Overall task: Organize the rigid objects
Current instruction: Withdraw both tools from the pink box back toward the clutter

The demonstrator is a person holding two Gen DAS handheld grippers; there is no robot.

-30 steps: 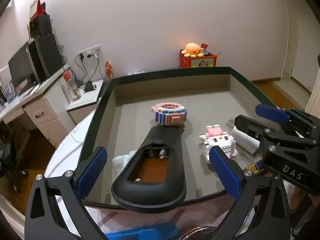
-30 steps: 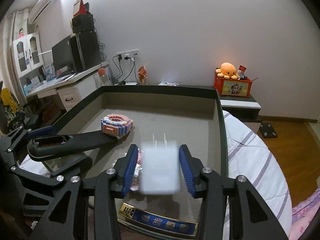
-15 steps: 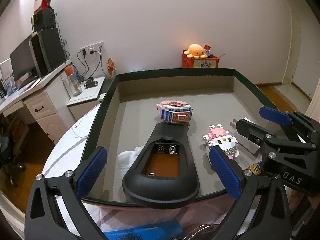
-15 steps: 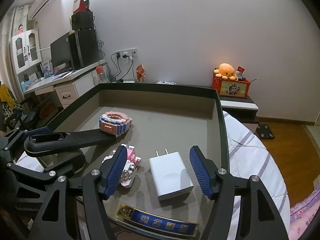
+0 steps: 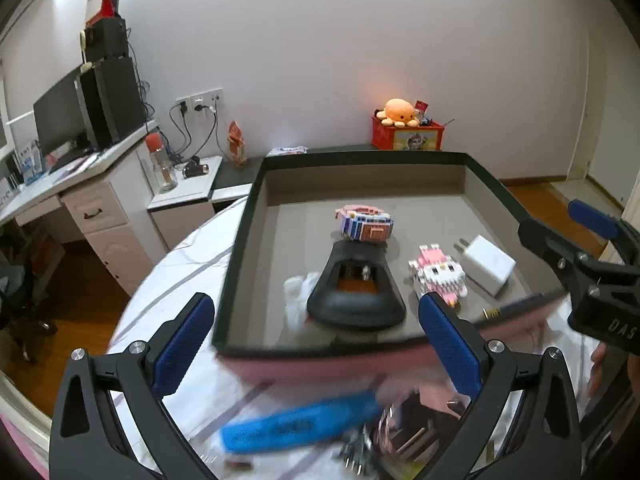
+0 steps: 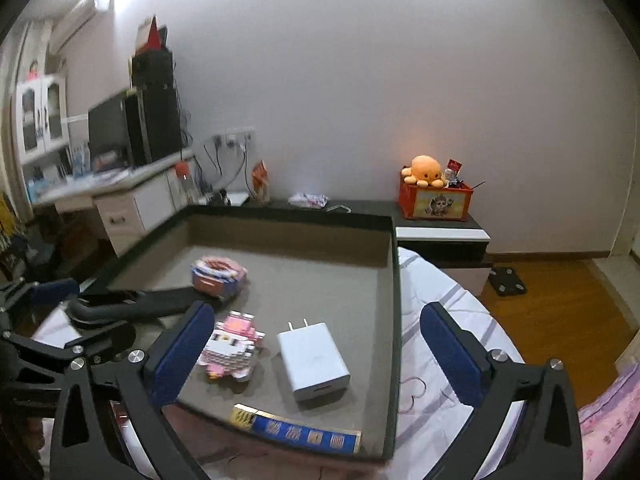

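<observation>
A dark-rimmed tray [image 5: 240, 240] holds a round brick model [image 5: 366, 226], a black device with an open battery bay [image 5: 356, 296], a pink brick cat [image 5: 438, 272] and a white charger [image 5: 486, 264]. My left gripper [image 5: 316, 344] stands open in front of the tray's near rim with nothing between its fingers. My right gripper [image 6: 316, 356] is opening wide. The charger [image 6: 314, 360] lies flat on the tray floor between the jaws, and neither pad touches it. The cat [image 6: 232, 346] sits beside the charger. The right gripper [image 5: 588, 240] also shows at the right edge of the left wrist view.
A blue-and-gold slim box [image 6: 296, 432] lies along the tray's near rim [image 6: 394, 320]. On the striped bed sheet [image 5: 192, 264] in front are a blue pack [image 5: 296, 424] and small clutter. A red box with an orange plush [image 6: 434, 196] stands behind; a desk [image 5: 80, 184] is at left.
The right gripper has let go of the white charger, which now lies in the tray, and its jaws have spread wide. Both grippers have drawn back from the tray.
</observation>
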